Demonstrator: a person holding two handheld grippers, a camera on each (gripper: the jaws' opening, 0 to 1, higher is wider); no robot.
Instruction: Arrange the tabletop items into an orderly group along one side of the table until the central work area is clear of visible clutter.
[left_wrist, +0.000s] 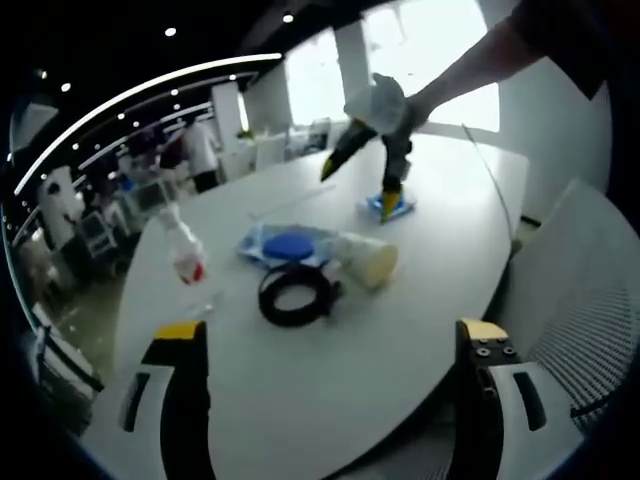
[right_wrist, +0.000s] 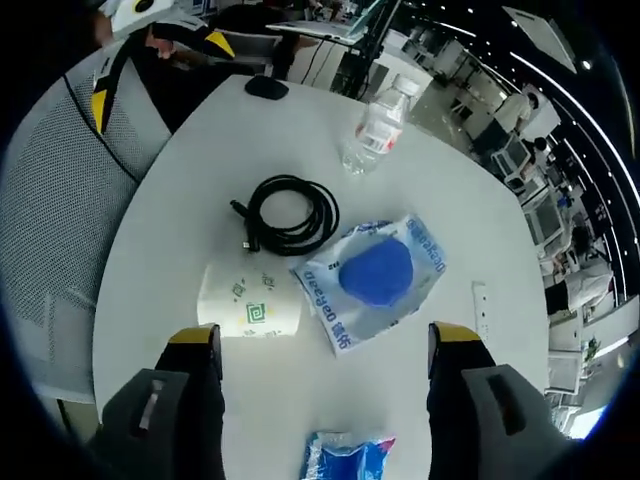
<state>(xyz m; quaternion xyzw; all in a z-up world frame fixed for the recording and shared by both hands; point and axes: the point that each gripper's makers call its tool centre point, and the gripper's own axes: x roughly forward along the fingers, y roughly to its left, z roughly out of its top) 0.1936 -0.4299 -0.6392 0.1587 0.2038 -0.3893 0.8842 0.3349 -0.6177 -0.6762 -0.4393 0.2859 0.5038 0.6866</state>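
I'm at the start of a pick: my right tongs (right_wrist: 325, 365) hang wide apart and hold nothing, poised right over the small blue crinkled packet (right_wrist: 347, 458) that lies between the jaws near the table's edge. In the left gripper view, those right tongs (left_wrist: 362, 178) reach down from the far side with one yellow tip at the packet (left_wrist: 390, 207). My left tongs (left_wrist: 332, 335) are also spread wide and hold nothing, hovering above the near rim of the round white table (left_wrist: 440, 300).

The clutter sits mid-table in a loose cluster: a coiled black cable (right_wrist: 286, 213), a clear plastic pouch with a blue round disc inside (right_wrist: 372, 277) just beside it, a white paper cup on its side with a green mark (right_wrist: 250, 303) touching the pouch's corner, and a clear plastic water bottle with a red label (right_wrist: 377, 127) standing a little apart. A small white strip (right_wrist: 481, 306) lies near the pouch.

I judge nothing is grouped yet. Next I'd lower the right tongs around the packet, close, and carry it to one side.
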